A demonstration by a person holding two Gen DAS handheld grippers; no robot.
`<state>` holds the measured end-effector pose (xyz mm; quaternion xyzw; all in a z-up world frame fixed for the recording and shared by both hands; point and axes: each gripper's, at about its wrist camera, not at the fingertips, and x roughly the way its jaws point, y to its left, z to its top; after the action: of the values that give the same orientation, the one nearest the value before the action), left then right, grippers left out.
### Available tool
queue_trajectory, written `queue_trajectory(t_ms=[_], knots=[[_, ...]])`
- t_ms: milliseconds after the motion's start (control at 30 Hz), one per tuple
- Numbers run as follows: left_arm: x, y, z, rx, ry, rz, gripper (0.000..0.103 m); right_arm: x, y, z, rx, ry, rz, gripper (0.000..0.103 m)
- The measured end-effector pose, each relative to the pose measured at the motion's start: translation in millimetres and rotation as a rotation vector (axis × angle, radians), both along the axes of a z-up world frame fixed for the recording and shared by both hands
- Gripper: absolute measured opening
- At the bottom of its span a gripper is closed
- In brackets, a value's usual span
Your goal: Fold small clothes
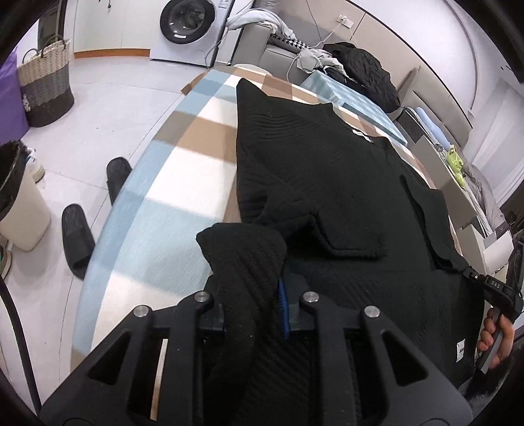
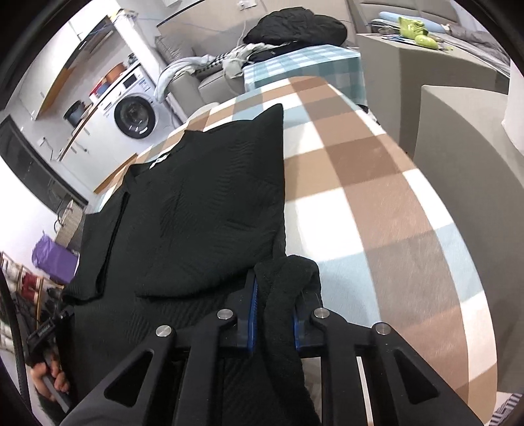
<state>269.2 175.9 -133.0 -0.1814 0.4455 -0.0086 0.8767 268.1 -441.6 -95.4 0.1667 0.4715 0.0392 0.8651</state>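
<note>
A black knit garment (image 1: 327,183) lies spread on a table with a checked cloth (image 1: 170,183), its sides folded inward. My left gripper (image 1: 253,295) is shut on a bunched near corner of the garment and holds it just above the table. In the right wrist view the same garment (image 2: 203,196) lies to the left. My right gripper (image 2: 276,301) is shut on its other near corner over the checked cloth (image 2: 376,196). The hand holding the right gripper shows at the right edge of the left wrist view (image 1: 494,340).
Two black slippers (image 1: 78,236) and a white bin (image 1: 16,203) stand on the floor at the left. A woven basket (image 1: 46,85) and a washing machine (image 1: 190,26) are farther back. A sofa with piled clothes (image 1: 360,65) is behind the table.
</note>
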Motion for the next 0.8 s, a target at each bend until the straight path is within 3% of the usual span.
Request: queue_trajectory(t_ms=[200, 267, 367, 500, 633, 733, 800], knots=[[26.2, -6.8, 2.1, 0.005, -0.006, 0.001, 0.019, 23.0, -6.5, 2.4, 0.023, -0.001, -0.045, 0.015], [24.9, -8.2, 2.8, 0.022, -0.003, 0.011, 0.025, 23.0, -8.9, 3.4, 0.048, 0.006, -0.051, 0.019], [11.7, -8.6, 4.7, 0.063, -0.005, 0.011, 0.040, 12.9, -11.5, 8.7, 0.057, 0.001, -0.041, 0.026], [-12.6, -4.3, 6.5, 0.091, -0.010, 0.009, 0.047, -12.9, -14.6, 15.6, 0.068, -0.009, -0.019, 0.039], [-38.6, -0.3, 10.6, 0.086, -0.037, 0.005, 0.054, -41.0, -17.1, 20.3, 0.085, -0.041, -0.004, 0.042], [-57.0, -0.2, 13.4, 0.076, -0.062, 0.000, 0.069, -59.2, -15.9, 24.3, 0.063, -0.071, 0.020, 0.050], [-67.2, -4.0, 14.6, 0.110, -0.070, -0.012, 0.071, -70.3, -14.7, 26.3, 0.057, -0.089, 0.039, 0.056]])
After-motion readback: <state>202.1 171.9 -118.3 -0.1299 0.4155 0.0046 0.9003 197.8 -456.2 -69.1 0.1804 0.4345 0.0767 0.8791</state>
